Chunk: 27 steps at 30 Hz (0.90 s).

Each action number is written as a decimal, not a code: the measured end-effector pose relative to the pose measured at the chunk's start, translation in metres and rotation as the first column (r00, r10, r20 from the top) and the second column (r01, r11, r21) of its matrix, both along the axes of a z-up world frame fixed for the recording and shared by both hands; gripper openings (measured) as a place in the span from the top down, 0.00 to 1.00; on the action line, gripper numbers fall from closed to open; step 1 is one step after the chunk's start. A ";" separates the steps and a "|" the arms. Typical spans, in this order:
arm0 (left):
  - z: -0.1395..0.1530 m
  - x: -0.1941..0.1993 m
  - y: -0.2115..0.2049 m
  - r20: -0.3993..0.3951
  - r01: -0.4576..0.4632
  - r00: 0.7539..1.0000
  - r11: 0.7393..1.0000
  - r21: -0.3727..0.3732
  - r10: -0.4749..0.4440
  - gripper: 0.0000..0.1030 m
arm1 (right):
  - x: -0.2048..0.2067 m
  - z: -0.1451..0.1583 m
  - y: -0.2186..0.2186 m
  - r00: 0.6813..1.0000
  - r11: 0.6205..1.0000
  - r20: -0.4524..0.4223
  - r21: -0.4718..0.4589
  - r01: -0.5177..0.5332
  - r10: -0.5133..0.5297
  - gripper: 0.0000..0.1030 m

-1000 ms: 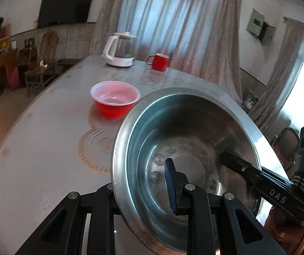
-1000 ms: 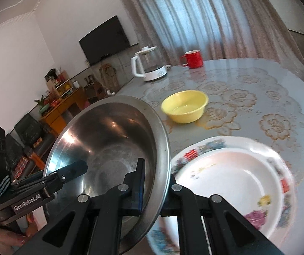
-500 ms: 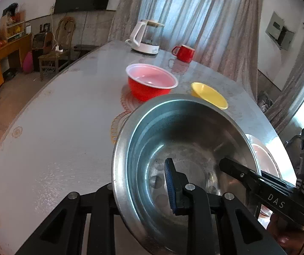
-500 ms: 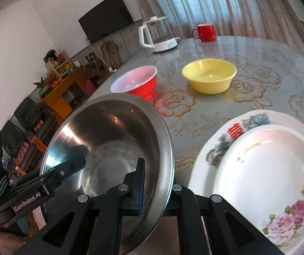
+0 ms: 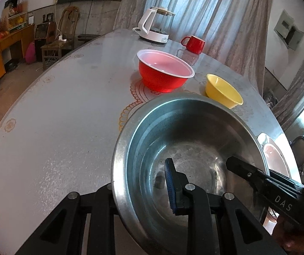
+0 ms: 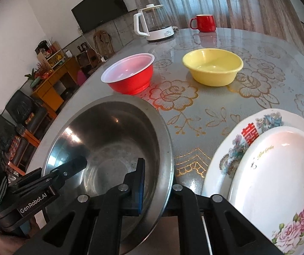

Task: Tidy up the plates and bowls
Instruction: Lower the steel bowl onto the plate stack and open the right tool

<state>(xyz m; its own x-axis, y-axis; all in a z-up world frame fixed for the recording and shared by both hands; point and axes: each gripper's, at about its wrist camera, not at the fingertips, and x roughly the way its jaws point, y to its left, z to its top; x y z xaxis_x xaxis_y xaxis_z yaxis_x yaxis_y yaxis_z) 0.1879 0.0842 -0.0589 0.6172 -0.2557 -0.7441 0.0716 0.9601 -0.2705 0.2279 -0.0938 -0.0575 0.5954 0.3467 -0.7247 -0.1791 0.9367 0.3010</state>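
1. Our left gripper is pinched onto the rim of the steel bowl, one blue-padded finger inside the wall and the other outside it. A thin metal lip gives little else to bite on, hence that grip.
2. Our right gripper does the same on the opposite rim, clamped with its inner pad against the bowl's inside wall. Two grips on facing edges keep a wide, slick bowl level, and we judge that is why both hands are on it.
3. The bowl sits between the two tools at the near edge of the table. Whether its base touches the tabletop or hangs just above it, we cannot tell.
4. Moving outward, just beside the bowl on the right stands a stack of two plates: a plain white plate on top of a flowered plate.
5. Further out, the red bowl and the yellow bowl stand apart from each other, both upright and empty.
6. At the far side we spot a kettle and a red mug, well clear of the work.
7. Our read: the steel bowl is the largest, so it makes the natural base for nesting the other two.
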 end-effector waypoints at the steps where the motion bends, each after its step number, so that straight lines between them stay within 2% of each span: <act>1: 0.000 0.001 0.000 -0.002 -0.001 1.000 1.000 0.002 0.001 0.75 | 0.000 0.000 0.002 1.000 1.000 -0.001 -0.015 -0.001 0.001 0.90; 6: -0.003 0.002 0.001 -0.004 -0.009 1.000 1.000 0.022 0.009 0.75 | 0.001 0.006 0.004 1.000 0.999 -0.005 -0.053 -0.005 0.004 0.83; 8: -0.004 0.001 0.002 -0.003 -0.014 1.000 1.000 0.024 0.014 0.75 | -0.003 0.012 0.003 1.000 0.997 0.015 -0.078 0.010 -0.009 0.77; 10: -0.005 -0.001 0.005 -0.004 -0.020 1.000 1.000 0.013 0.020 0.75 | -0.009 0.021 -0.001 0.999 0.994 0.045 -0.106 0.029 -0.025 0.76; 17: -0.002 -0.008 0.002 0.001 -0.017 1.000 1.000 -0.001 0.017 0.75 | -0.021 0.029 -0.012 0.997 0.996 0.061 -0.082 0.046 -0.041 0.75; 27: 0.000 -0.020 -0.005 0.000 0.000 1.000 1.000 0.004 0.000 0.75 | -0.030 0.022 -0.014 0.999 0.998 0.038 -0.056 0.031 -0.029 0.75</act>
